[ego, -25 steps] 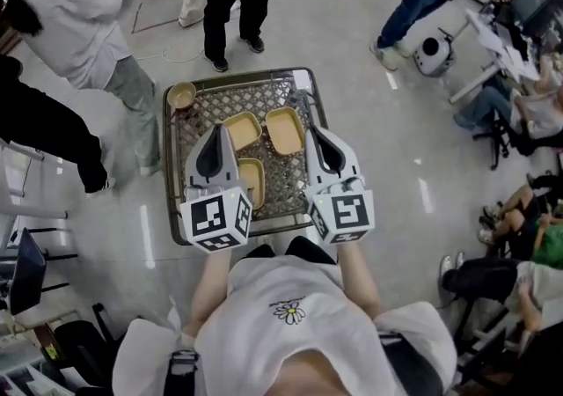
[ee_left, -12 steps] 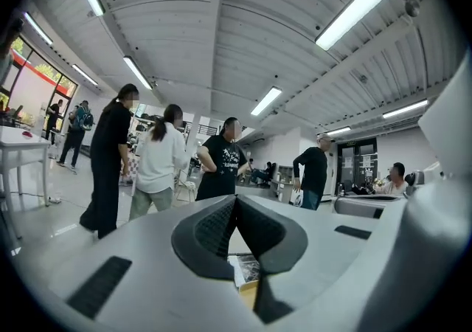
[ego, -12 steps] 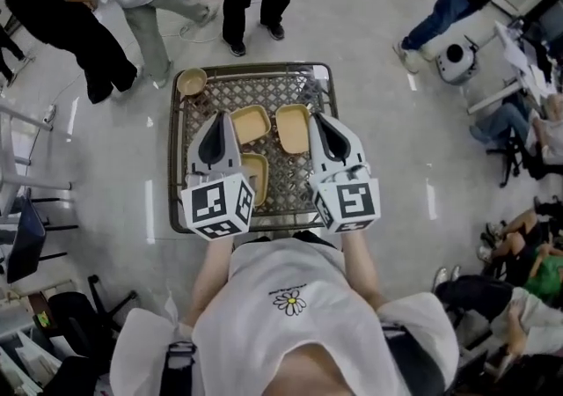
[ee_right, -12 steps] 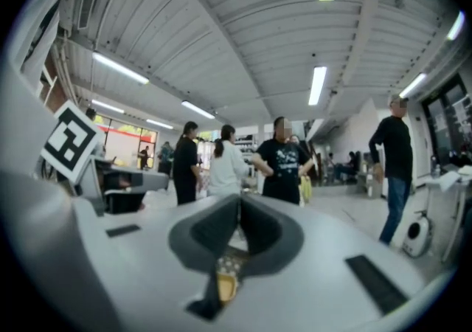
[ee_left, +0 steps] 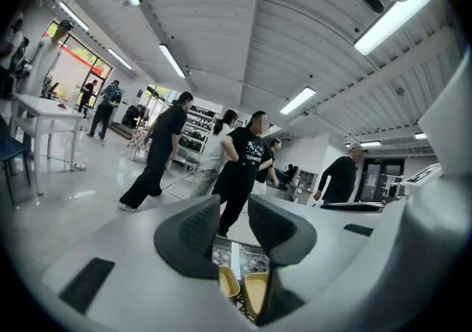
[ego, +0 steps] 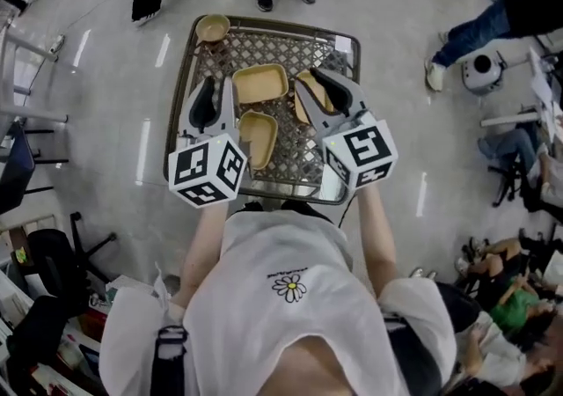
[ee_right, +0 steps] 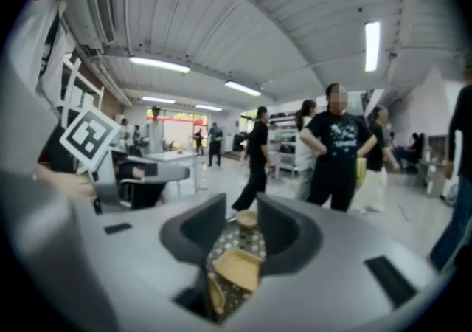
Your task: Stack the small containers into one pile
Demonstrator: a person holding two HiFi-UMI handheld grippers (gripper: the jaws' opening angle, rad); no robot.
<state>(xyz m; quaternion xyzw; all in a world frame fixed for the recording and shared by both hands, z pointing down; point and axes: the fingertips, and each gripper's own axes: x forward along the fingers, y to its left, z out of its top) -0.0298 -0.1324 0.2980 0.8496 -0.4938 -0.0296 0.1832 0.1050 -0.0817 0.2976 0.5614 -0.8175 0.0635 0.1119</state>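
Your left gripper (ego: pixel 211 84) and right gripper (ego: pixel 318 76) have just opened partway, and both are empty. The right one is nearer: a tray (ego: pixel 306 102) lies just under its tips.

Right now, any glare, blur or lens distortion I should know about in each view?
Head view: sharp, but light streaks glare off the floor beside the table. Left gripper view: heavy fisheye, black corners, ceiling lamp blown out. Right gripper view: same fisheye, soft all over, and the container looks smeared.
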